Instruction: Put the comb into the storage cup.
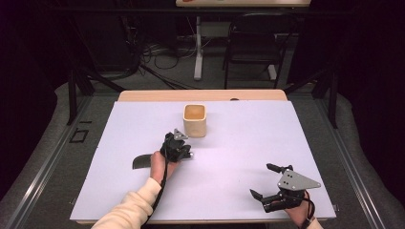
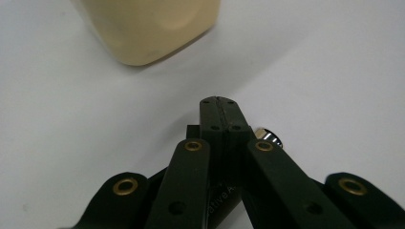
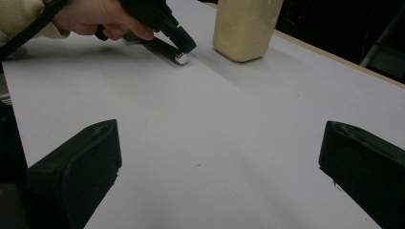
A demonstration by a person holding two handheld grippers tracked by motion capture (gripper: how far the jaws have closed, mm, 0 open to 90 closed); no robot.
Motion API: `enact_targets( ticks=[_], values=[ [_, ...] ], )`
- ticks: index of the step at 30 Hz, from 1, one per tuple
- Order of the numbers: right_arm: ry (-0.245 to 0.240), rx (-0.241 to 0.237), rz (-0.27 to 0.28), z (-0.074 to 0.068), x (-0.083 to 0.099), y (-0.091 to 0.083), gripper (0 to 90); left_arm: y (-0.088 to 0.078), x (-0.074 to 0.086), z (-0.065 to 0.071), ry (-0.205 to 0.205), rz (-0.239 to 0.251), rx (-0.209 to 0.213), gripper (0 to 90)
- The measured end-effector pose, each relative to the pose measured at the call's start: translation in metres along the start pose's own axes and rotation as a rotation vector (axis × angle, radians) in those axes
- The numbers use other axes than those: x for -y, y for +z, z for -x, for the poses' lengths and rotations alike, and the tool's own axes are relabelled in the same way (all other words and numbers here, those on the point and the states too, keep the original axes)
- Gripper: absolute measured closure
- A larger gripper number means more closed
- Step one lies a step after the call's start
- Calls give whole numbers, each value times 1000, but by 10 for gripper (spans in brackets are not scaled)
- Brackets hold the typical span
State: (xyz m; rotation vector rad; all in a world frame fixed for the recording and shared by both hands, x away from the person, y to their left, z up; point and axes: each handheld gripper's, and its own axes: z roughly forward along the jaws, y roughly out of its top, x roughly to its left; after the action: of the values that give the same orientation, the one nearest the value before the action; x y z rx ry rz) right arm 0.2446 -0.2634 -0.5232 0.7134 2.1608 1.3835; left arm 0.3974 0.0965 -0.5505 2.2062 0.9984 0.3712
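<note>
A knife lies on the white table sheet [image 1: 239,138], its dark blade [image 1: 141,162] left of the person's hand and its black handle ending in a silver cap [image 1: 191,155]. My left gripper [image 1: 184,151] rests low over that handle with its jaws pressed flat together [image 2: 217,102]; the handle and cap [image 2: 267,136] lie just beneath them, with nothing between the pads. A beige square cup [image 1: 195,120] stands upright just beyond it. My right gripper [image 1: 261,179] is open near the front right edge, with bare sheet between its jaws [image 3: 215,157].
The wooden table edge [image 1: 200,94] runs behind the cup. Beyond it are a dark chair [image 1: 253,43], a table leg and cables on the floor. The right gripper view shows the left gripper [image 3: 184,44], the knife handle [image 3: 165,49] and the cup [image 3: 243,28] farther off.
</note>
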Motion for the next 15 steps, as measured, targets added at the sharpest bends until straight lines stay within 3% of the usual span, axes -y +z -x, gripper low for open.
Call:
enact_targets(
  ticks=[11,15],
  values=[
    [6,1,1,0,0,0,2,-5,4,11,44,-31,27,900],
    [7,-1,1,1,0,0,2,-9,8,12,41,-34,40,900]
  ],
)
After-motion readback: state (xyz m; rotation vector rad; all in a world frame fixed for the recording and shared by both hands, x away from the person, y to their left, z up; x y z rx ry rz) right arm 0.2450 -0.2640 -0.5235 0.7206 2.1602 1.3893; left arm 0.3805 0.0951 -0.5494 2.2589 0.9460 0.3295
